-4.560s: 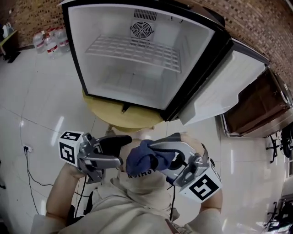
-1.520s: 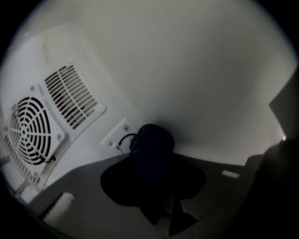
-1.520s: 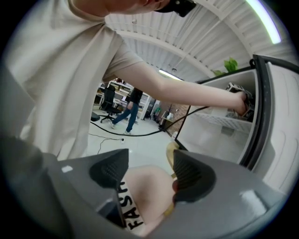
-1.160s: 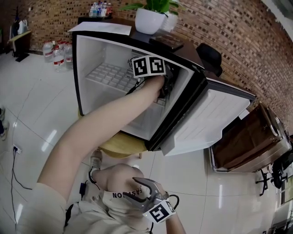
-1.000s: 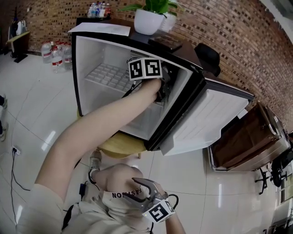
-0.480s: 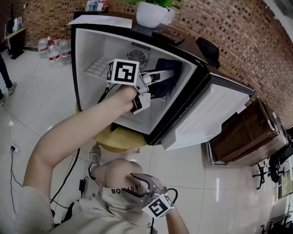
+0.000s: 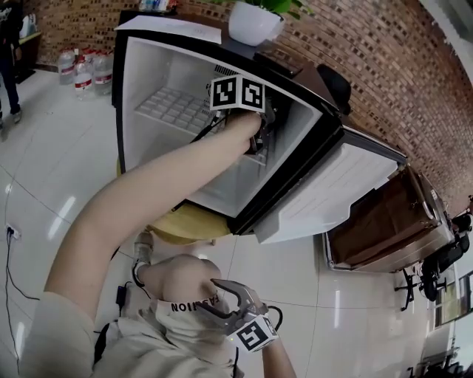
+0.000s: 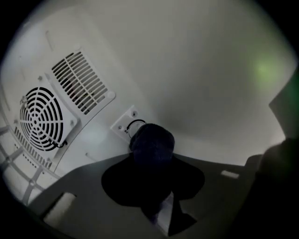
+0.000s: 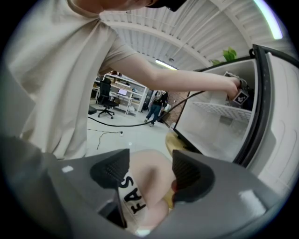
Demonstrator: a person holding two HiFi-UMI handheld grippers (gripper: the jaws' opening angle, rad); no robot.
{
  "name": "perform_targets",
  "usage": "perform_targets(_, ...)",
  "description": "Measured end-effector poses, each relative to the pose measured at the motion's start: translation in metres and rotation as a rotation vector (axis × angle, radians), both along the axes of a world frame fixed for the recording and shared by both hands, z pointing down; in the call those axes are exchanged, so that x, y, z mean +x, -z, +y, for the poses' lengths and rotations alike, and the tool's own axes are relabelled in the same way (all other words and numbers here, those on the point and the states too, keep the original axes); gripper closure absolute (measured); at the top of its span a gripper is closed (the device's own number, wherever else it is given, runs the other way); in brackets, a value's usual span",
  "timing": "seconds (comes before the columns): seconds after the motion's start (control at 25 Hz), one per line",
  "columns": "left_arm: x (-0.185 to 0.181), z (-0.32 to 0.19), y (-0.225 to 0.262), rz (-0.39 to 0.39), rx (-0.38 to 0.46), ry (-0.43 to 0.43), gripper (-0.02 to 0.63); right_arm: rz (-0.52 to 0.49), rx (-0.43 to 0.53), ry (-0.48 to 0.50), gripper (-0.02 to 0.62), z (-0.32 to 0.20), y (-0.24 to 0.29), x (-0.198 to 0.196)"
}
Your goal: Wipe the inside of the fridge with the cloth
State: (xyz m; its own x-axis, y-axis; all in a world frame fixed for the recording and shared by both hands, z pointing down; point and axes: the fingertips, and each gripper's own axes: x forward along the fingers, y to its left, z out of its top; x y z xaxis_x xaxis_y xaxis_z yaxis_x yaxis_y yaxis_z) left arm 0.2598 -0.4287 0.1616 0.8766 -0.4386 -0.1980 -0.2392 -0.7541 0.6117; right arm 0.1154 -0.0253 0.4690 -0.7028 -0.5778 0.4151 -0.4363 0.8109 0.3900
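A small black-framed fridge (image 7: 148,96) stands open, white inside, with a wire shelf (image 7: 174,111). My left gripper (image 7: 260,136) reaches deep into its upper right part. In the left gripper view the dark blue cloth (image 8: 152,142) is bunched between the jaws of the left gripper (image 8: 154,163), which are closing on it. The cloth's tip sits against the back wall, over a small white plate beside the round fan grille (image 8: 42,119). My right gripper (image 7: 216,295) rests low by the person's knee. The right gripper (image 9: 147,170) is open with nothing between its pads.
The fridge door (image 7: 325,199) hangs open to the right. The fridge sits on a round yellow stool (image 7: 181,221). A white plant pot (image 7: 255,22) stands on top. Water bottles (image 7: 74,66) are at the far left, and a wooden cabinet (image 7: 377,229) at the right.
Half a second ago the left gripper held the cloth farther left, near the fan. It has since swept right and deeper into the upper right of the fridge. The right gripper stayed by the knee.
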Motion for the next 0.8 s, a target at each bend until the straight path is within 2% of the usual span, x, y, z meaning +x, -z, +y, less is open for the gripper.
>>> perform_targets(0.2,0.014,-0.015,-0.011,-0.092,-0.002,0.073,0.505,0.004,0.001,-0.018,0.302,-0.003,-0.003,0.007)
perform_targets(0.32,0.013,-0.007,-0.01,-0.111,0.02,0.064,0.512,0.005,-0.005,-0.026,0.302,-0.003,-0.005,0.011)
perform_targets(0.64,-0.015,0.095,-0.015,-0.169,0.072,-0.125,0.514,0.007,-0.025,-0.006,0.307,-0.004,-0.018,0.003)
perform_targets(0.72,-0.023,0.128,-0.011,-0.158,0.099,-0.223,0.514,0.013,-0.028,0.002,0.307,-0.005,-0.019,-0.002)
perform_targets(0.8,-0.032,0.151,-0.005,-0.105,0.128,-0.345,0.5,0.018,-0.028,0.01,0.307,-0.006,-0.019,-0.006)
